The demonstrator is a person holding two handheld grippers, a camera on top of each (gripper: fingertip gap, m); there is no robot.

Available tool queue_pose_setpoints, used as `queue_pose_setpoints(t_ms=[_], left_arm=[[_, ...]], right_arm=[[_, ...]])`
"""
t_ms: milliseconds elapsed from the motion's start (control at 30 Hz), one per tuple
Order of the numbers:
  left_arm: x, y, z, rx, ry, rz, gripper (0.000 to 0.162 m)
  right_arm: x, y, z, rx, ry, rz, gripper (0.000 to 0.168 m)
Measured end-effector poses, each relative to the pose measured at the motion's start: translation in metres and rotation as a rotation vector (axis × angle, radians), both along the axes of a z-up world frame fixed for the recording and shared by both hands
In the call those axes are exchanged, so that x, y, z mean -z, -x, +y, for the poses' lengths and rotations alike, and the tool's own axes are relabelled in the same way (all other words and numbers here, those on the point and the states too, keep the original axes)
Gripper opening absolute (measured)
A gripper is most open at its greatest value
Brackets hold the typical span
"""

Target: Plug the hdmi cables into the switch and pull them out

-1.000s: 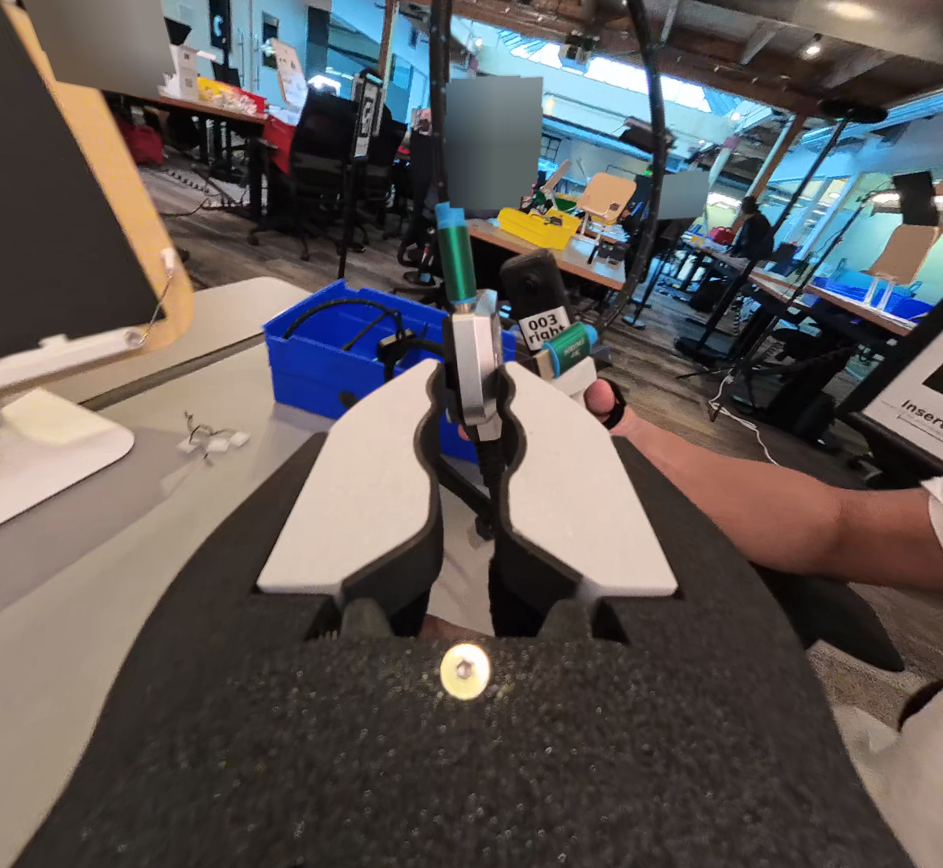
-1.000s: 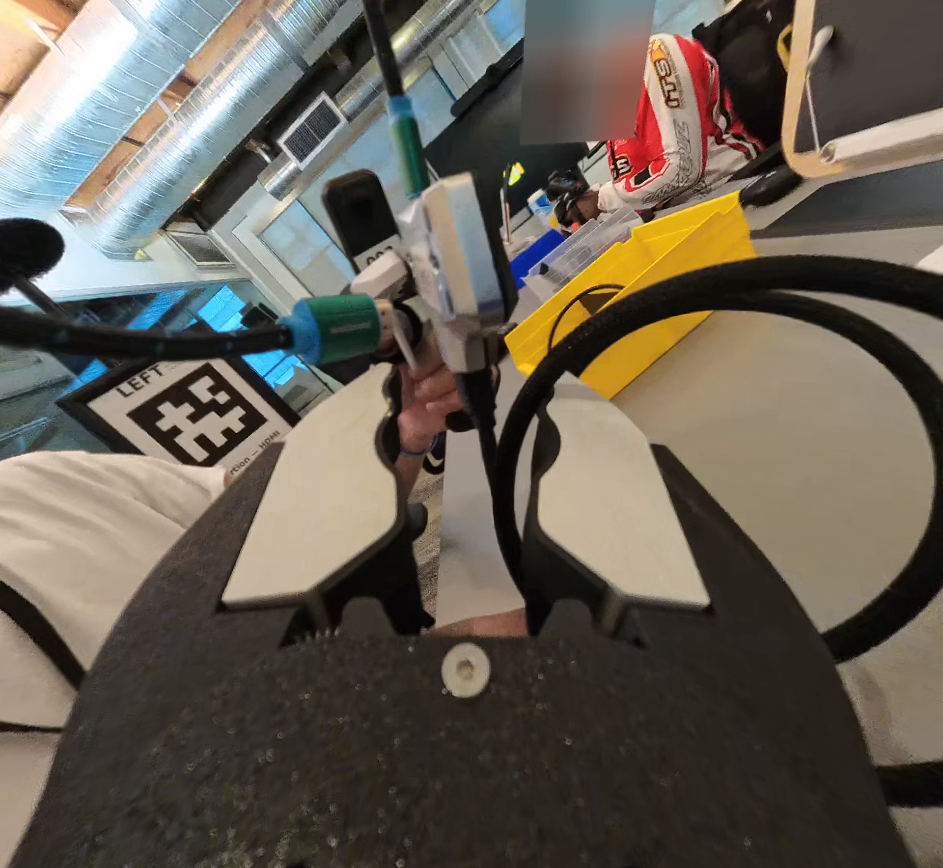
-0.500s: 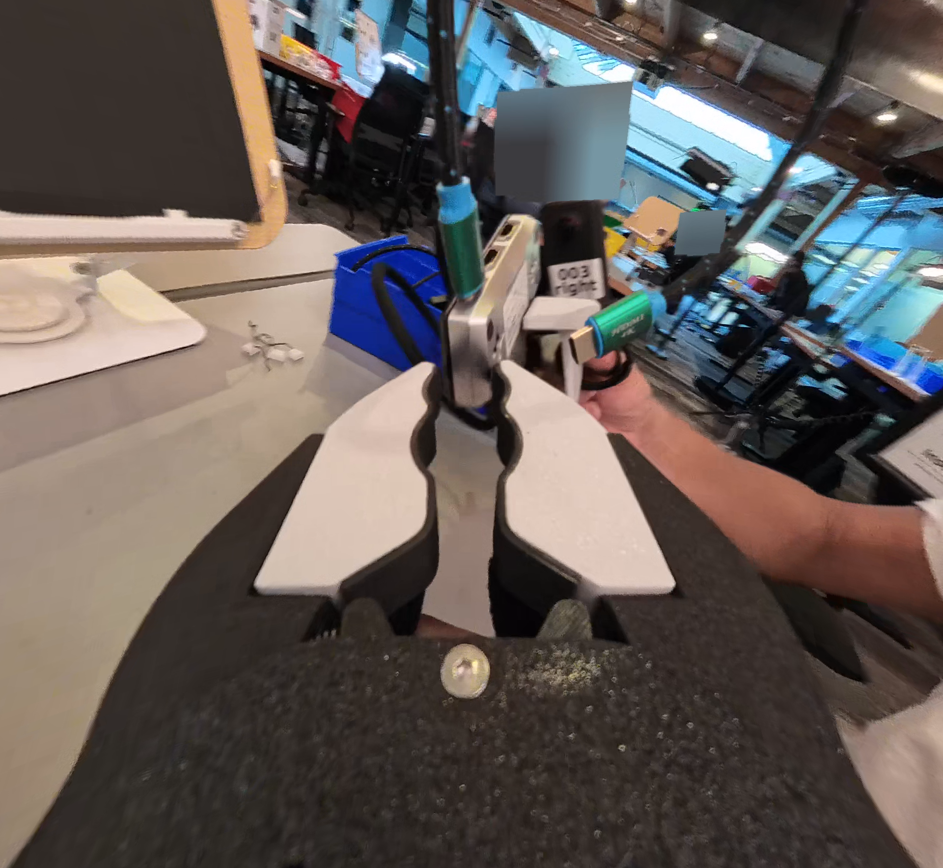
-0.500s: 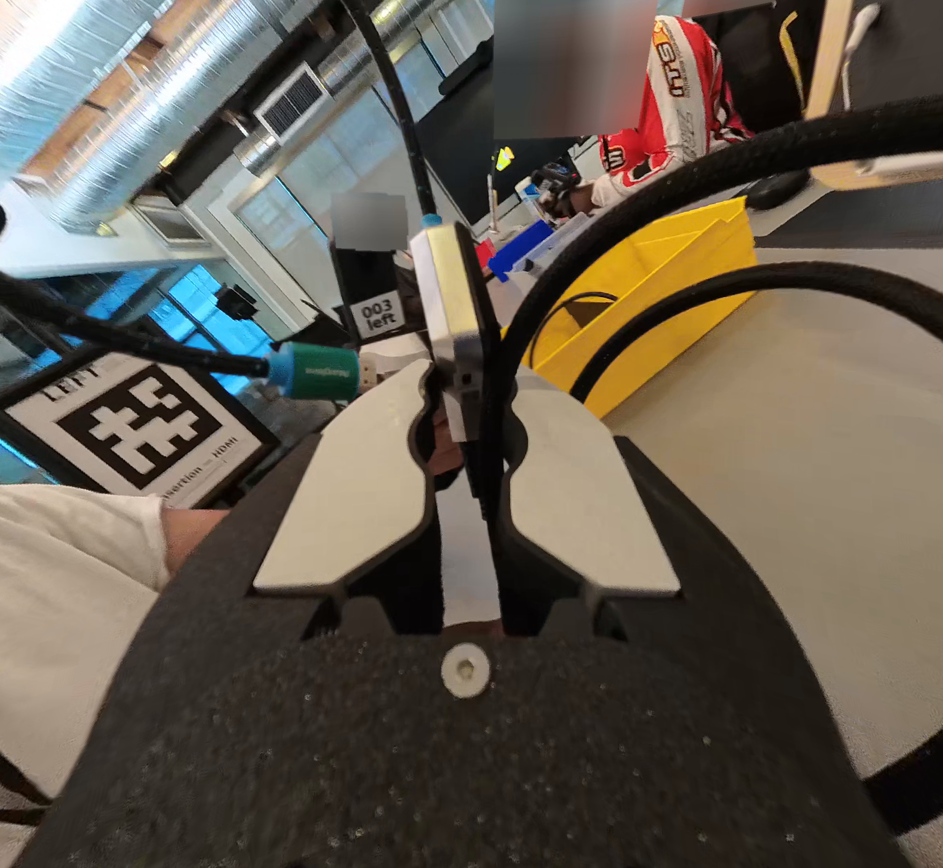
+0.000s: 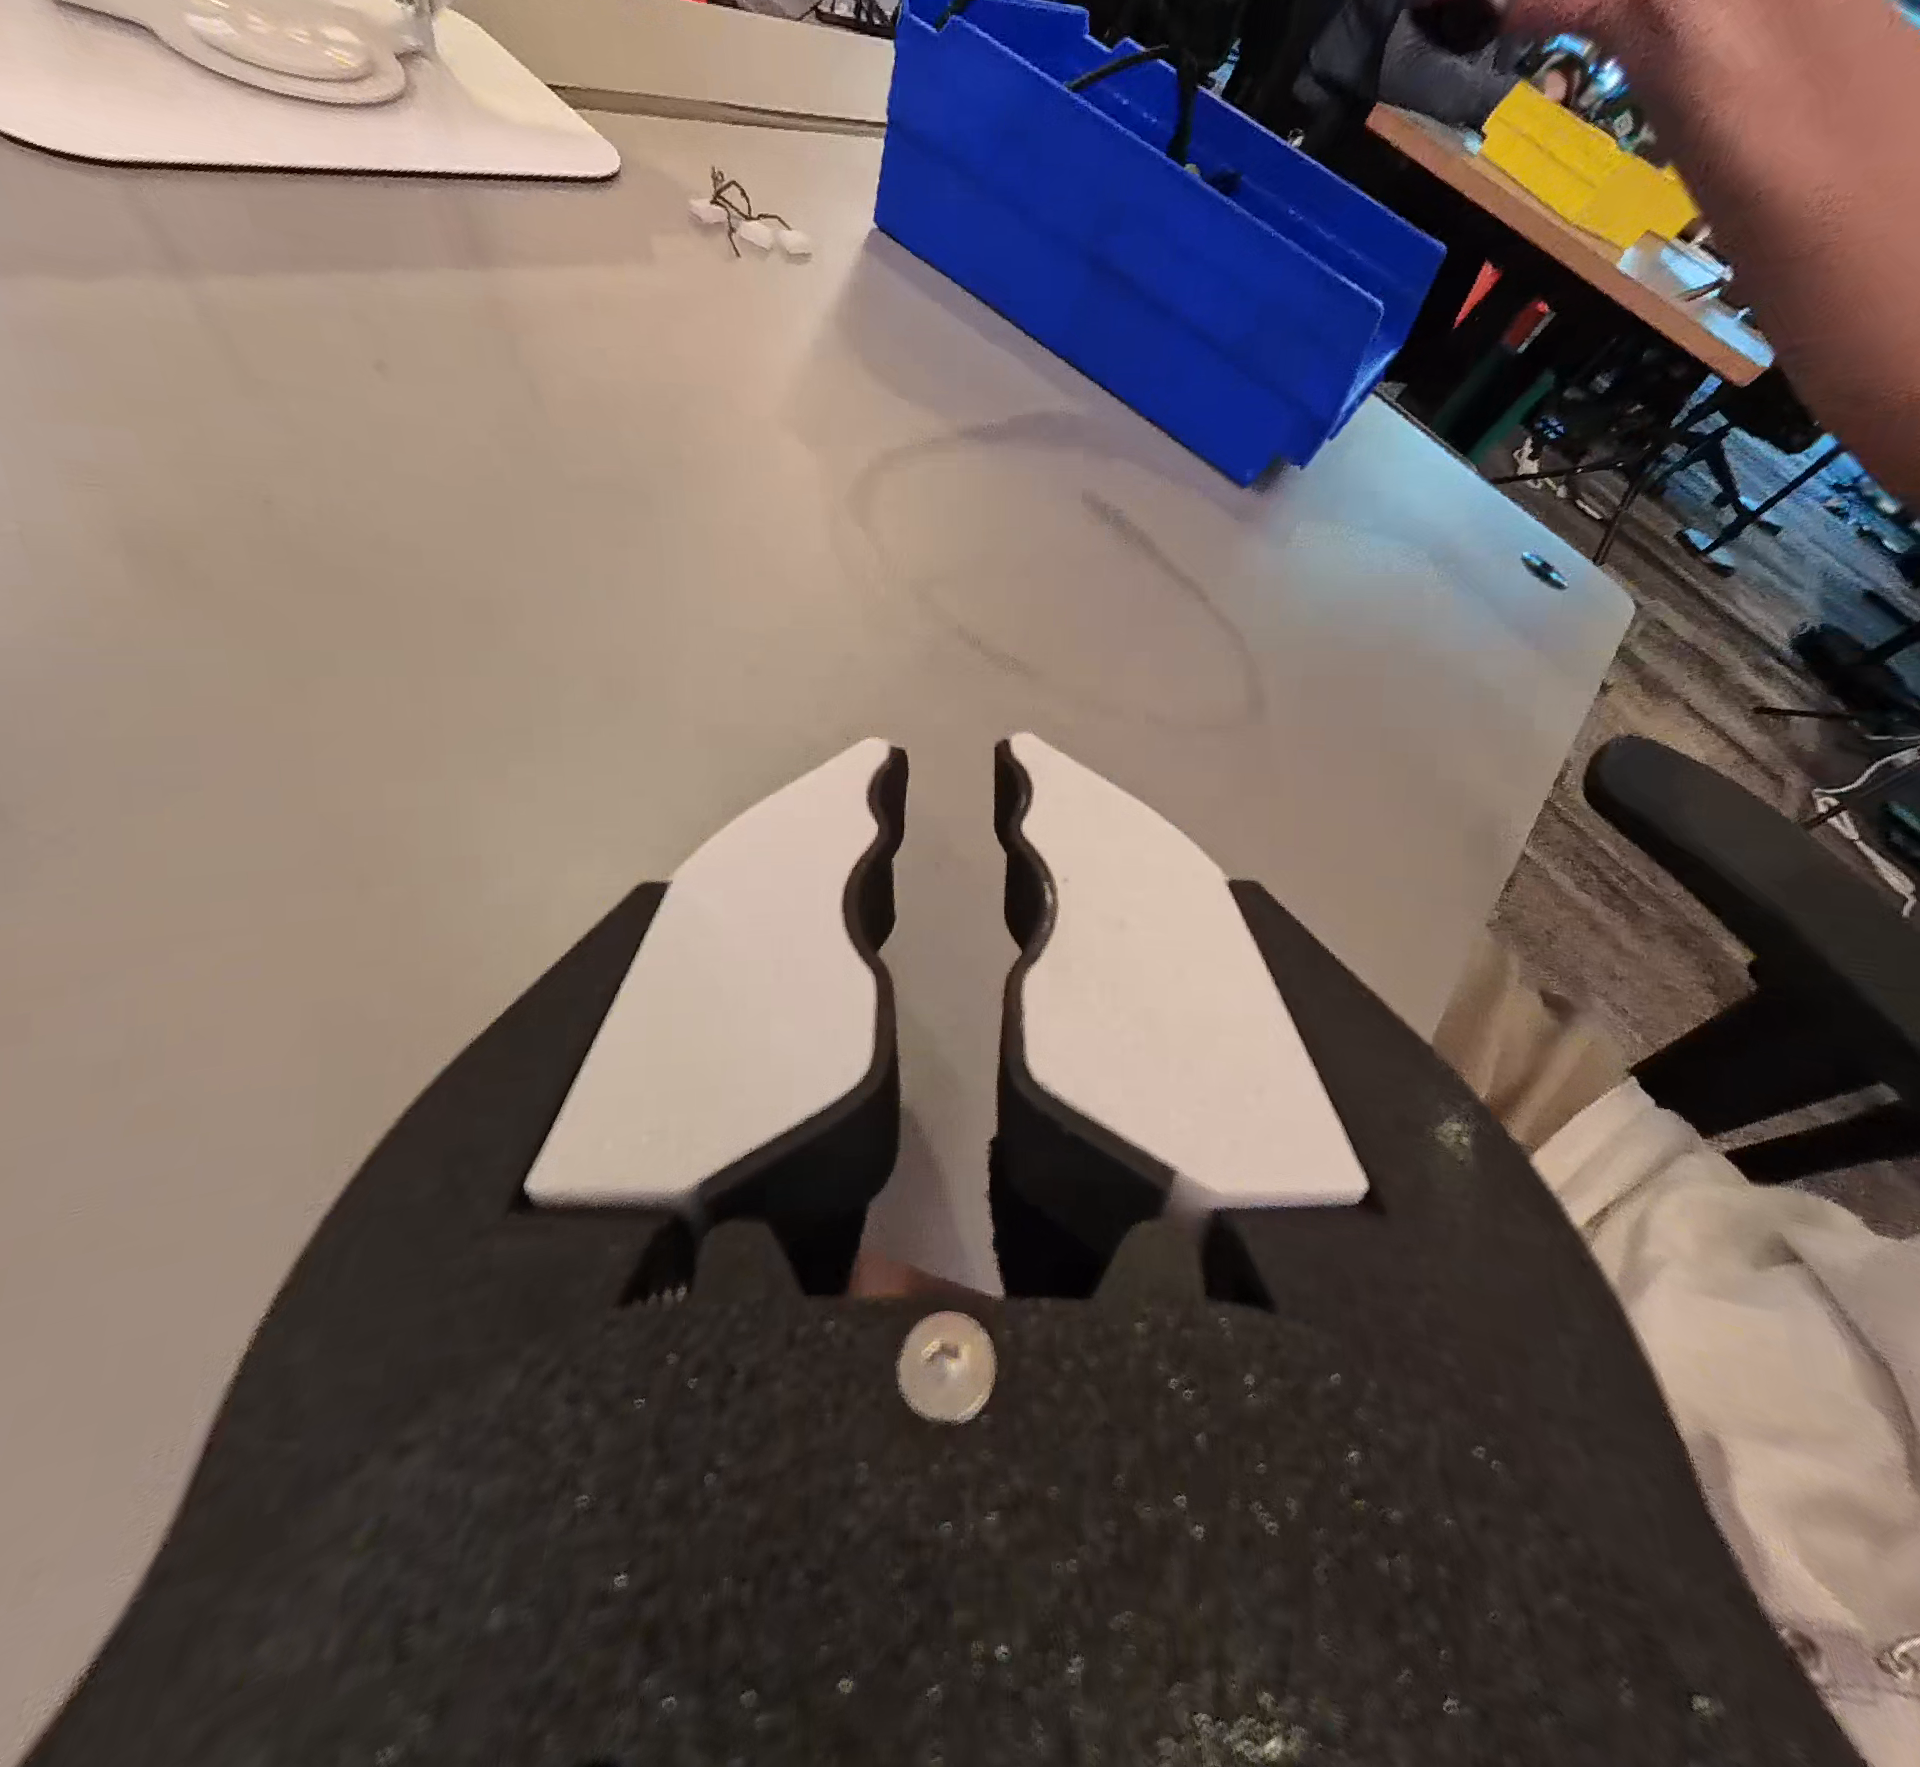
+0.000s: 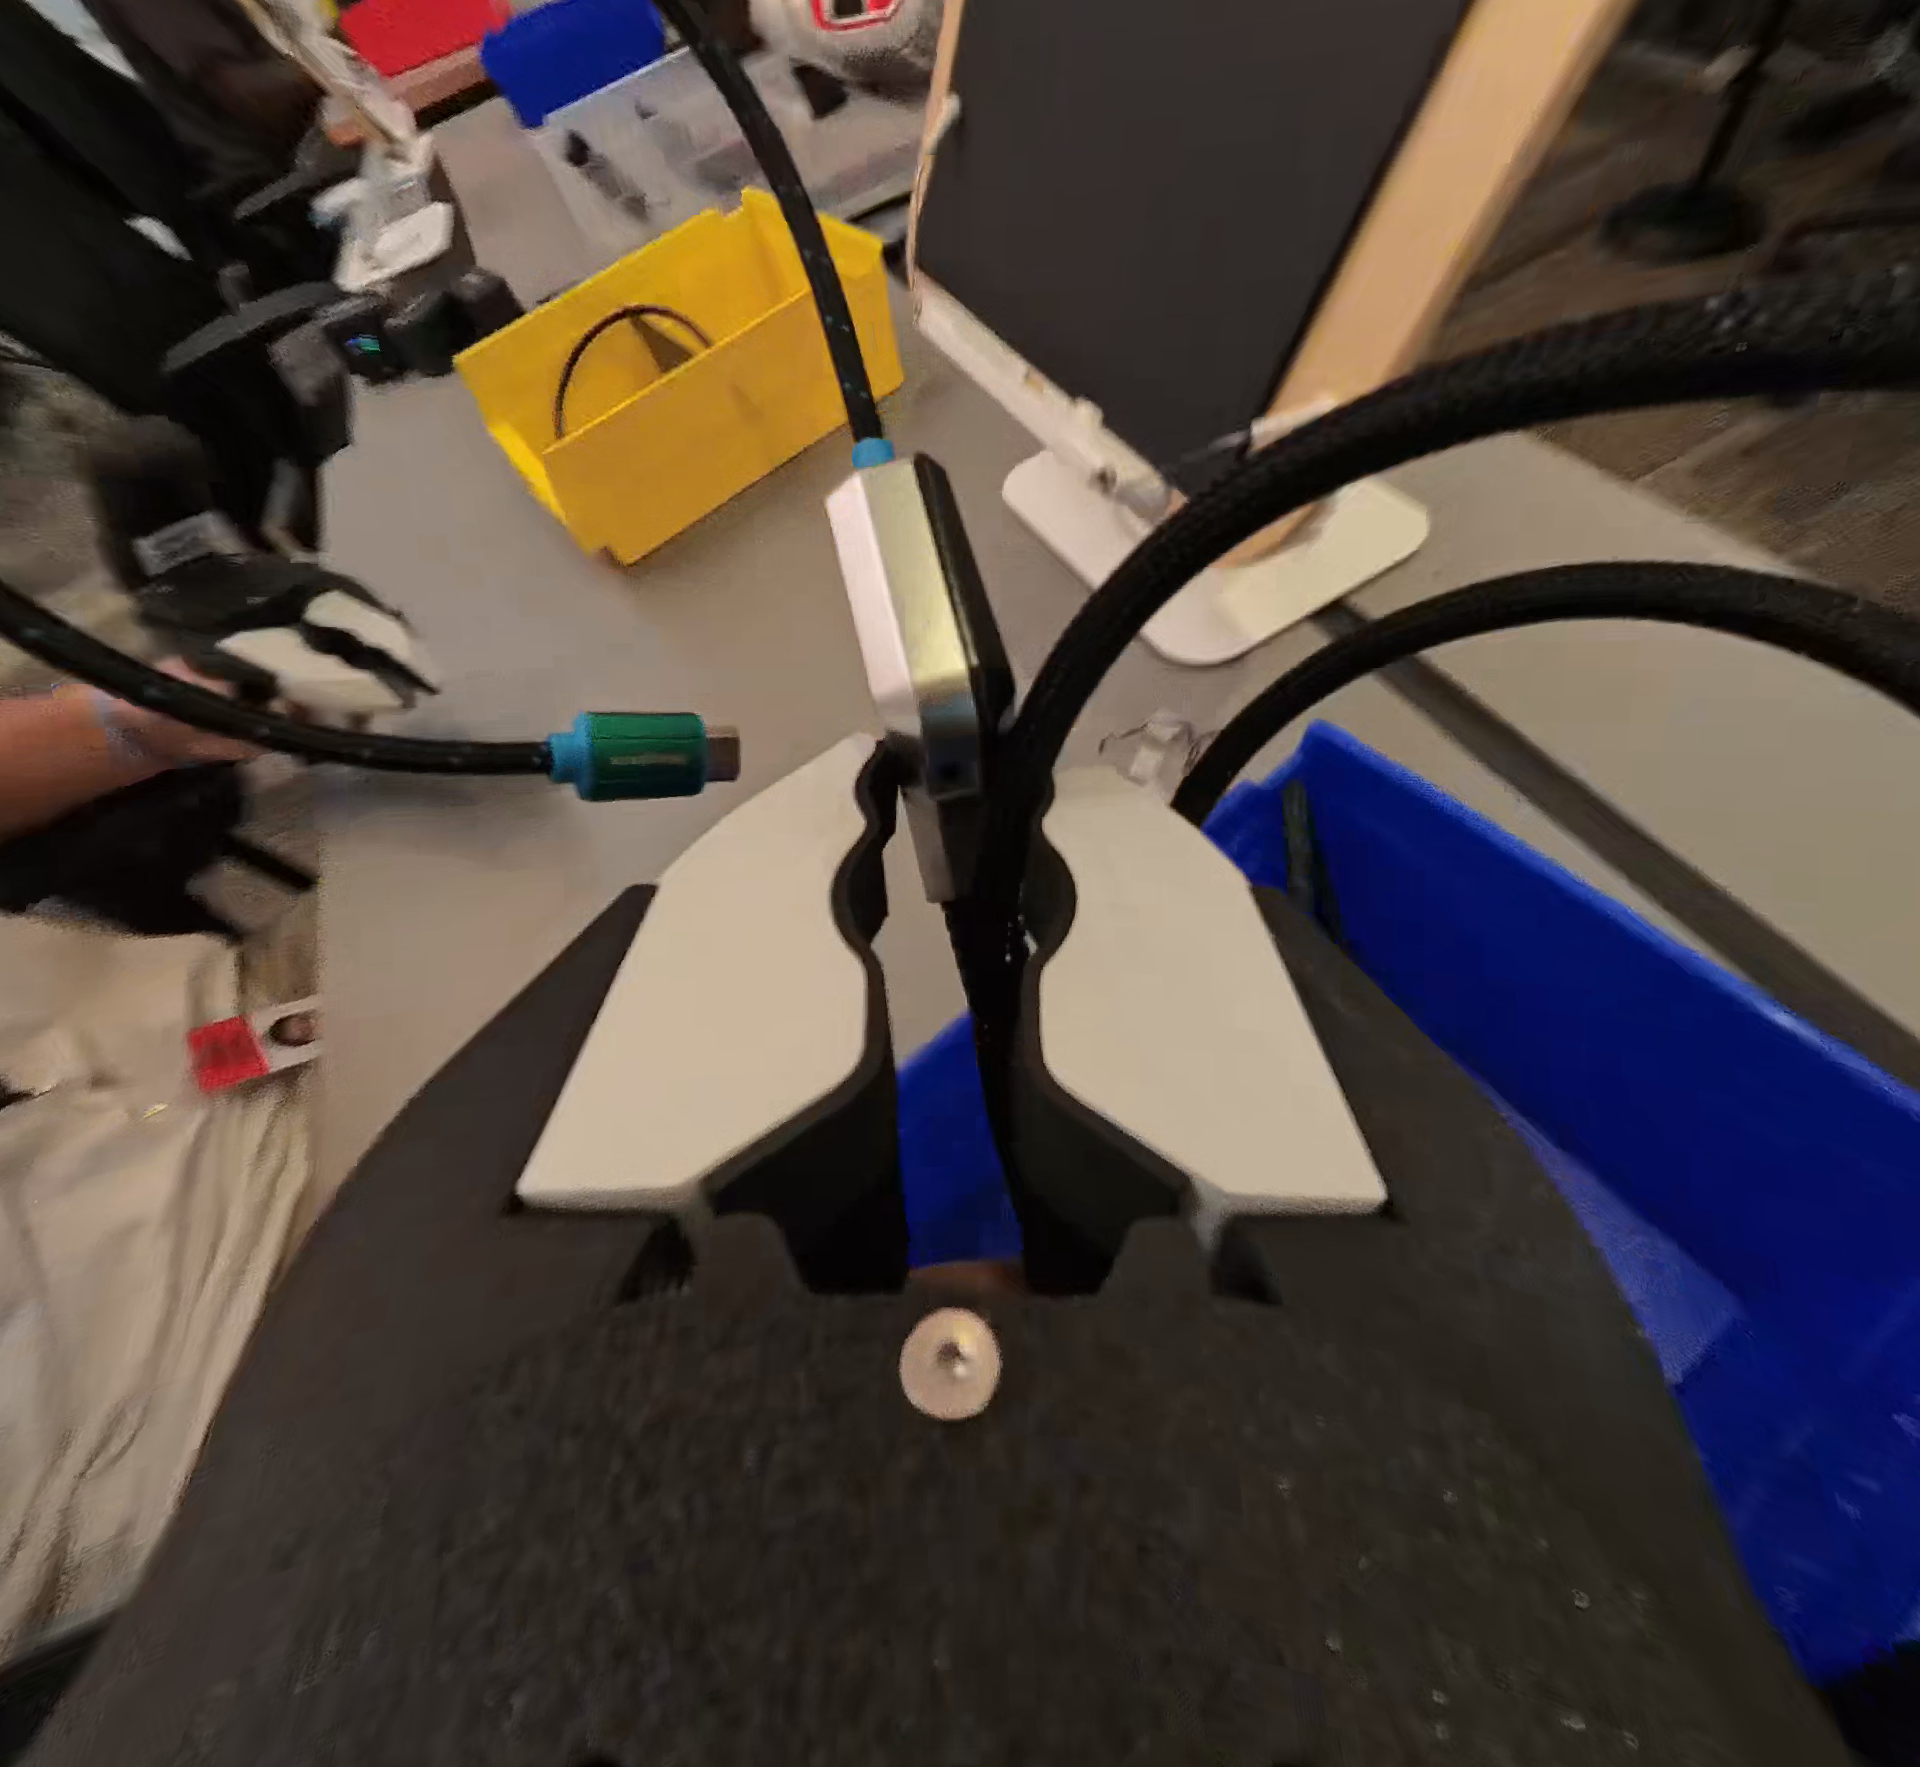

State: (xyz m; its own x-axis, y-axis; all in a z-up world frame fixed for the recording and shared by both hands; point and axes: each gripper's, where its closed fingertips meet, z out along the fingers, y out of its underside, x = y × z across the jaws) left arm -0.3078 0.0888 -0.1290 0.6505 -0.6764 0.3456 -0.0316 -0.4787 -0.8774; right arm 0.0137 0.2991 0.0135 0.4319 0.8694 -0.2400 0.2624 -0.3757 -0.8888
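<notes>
Clamping the switch (image 6: 914, 637) by its lower end, the right gripper (image 6: 951, 844) is keeping it upright above the blue bin (image 6: 1558, 1042) so the ports stay reachable. One hdmi cable (image 6: 790, 190) is sitting plugged in on top, while the green plug (image 6: 639, 756) is hanging loose just left of the switch. The left gripper (image 5: 951, 813) is hovering slightly open and empty, back from the blue bin.

Bare table (image 5: 520, 522); blue bin (image 5: 1122, 263) beyond.

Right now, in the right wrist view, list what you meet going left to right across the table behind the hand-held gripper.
Green HDMI plug → yellow bin → silver switch → white stand base → blue bin.
</notes>
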Motion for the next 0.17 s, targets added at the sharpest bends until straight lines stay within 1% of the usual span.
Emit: queue_pose_setpoints(t_ms=[100, 167], left_arm=[[0.003, -0.004, 0.005, -0.002, 0.013, 0.011, 0.016], [0.006, -0.007, 0.006, 0.002, 0.007, 0.028, 0.015]], right_arm=[[0.025, -0.017, 0.021, -0.063, 0.127, 0.078, 0.021], [0.046, -0.02, 0.033, -0.084, 0.25, 0.109, 0.021]])
